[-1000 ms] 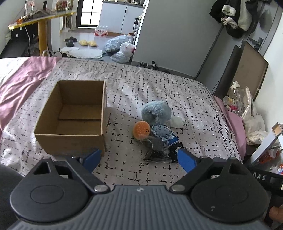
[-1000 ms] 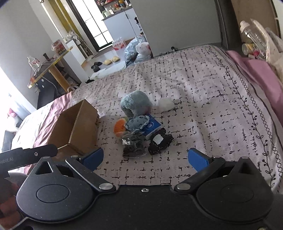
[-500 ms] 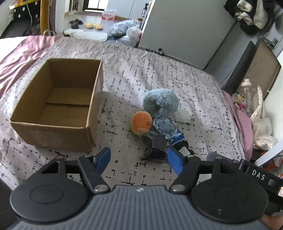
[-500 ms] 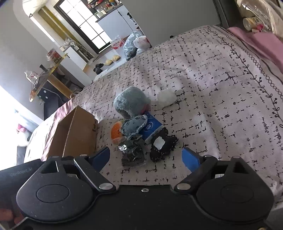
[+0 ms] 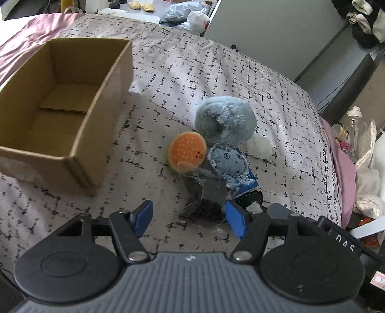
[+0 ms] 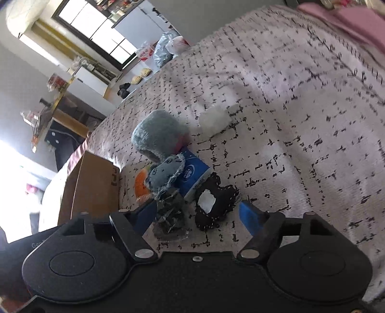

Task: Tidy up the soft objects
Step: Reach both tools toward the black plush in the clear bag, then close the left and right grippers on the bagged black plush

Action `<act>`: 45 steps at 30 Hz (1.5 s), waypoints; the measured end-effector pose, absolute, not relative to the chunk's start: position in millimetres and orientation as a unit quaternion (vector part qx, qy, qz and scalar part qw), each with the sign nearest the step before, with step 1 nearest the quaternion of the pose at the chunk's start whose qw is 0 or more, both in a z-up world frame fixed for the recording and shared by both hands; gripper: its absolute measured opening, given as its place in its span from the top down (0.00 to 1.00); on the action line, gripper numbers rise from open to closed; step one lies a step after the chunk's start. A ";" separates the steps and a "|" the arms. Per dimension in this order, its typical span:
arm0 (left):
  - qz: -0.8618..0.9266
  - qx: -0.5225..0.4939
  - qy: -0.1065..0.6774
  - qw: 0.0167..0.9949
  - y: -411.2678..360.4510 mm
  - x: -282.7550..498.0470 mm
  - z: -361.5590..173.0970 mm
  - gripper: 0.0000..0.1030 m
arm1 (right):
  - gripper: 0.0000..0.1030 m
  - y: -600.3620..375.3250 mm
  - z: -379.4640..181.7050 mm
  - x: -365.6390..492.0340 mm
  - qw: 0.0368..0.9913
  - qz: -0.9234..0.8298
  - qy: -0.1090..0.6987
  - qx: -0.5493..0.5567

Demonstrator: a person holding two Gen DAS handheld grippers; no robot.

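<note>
A pile of soft objects lies on the bedspread: a fluffy grey-blue plush, an orange burger toy, a small denim doll, a blue packet, a black felt piece, a dark crinkly bag and a white puff. An open cardboard box stands left of the pile. My left gripper is open, just short of the pile. My right gripper is open, its fingers either side of the bag and felt piece.
The bed's right edge has a pink sheet, with a plastic bottle and bags beyond it. Clothes hang at the top right. Past the far end of the bed are shoes and plastic bags on the floor.
Both grippers have moved forward and down toward the pile. The right gripper has tilted and now straddles the nearest items. Both stay open.
</note>
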State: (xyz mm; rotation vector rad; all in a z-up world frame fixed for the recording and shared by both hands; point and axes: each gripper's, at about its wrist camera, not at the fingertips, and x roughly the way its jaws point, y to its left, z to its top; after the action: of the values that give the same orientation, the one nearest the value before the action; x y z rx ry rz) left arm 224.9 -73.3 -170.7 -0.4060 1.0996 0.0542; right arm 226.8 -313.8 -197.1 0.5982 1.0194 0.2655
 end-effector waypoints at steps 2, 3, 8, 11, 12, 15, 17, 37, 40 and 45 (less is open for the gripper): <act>0.024 -0.190 0.524 0.829 -77.9 231.3 -175.2 0.36 | 0.33 -317.7 -204.6 231.8 0.812 0.124 0.485 0.300; 0.024 -0.190 0.528 0.827 -79.8 234.1 -177.8 0.36 | 0.34 -319.9 -208.5 233.7 0.806 0.124 0.489 0.310; 0.028 -0.178 0.549 0.816 -87.7 247.0 -193.5 0.36 | 0.34 -327.5 -222.3 240.4 0.787 0.119 0.498 0.343; 0.032 -0.178 0.559 0.809 -91.4 253.6 -204.7 0.36 | 0.34 -326.9 -226.7 243.0 0.784 0.121 0.502 0.345; 0.031 -0.182 0.559 0.808 -92.1 254.9 -207.1 0.36 | 0.34 -325.6 -228.4 243.9 0.784 0.123 0.503 0.343; 0.032 -0.181 0.556 0.810 -96.4 259.3 -211.6 0.36 | 0.35 -325.0 -234.4 249.1 0.778 0.124 0.512 0.342; 0.028 -0.180 0.554 0.812 -98.7 262.1 -213.6 0.36 | 0.35 -326.7 -235.9 250.3 0.776 0.123 0.511 0.348; 0.009 -0.194 0.526 0.828 -76.3 222.9 -173.4 0.61 | 0.75 -312.9 -204.6 230.5 0.829 0.103 0.473 0.280; 0.000 -0.190 0.515 0.836 -71.2 215.5 -159.5 0.61 | 0.75 -306.9 -194.5 224.3 0.837 0.102 0.470 0.261; -0.002 -0.196 0.497 0.845 -56.5 202.0 -139.8 0.60 | 0.75 -303.1 -177.9 214.5 0.842 0.096 0.461 0.263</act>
State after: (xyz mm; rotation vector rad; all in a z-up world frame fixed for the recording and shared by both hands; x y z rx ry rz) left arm 202.0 -56.5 -139.8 -0.4136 1.0485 -0.0052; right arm 214.5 -303.1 -177.9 0.5556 0.9737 0.2024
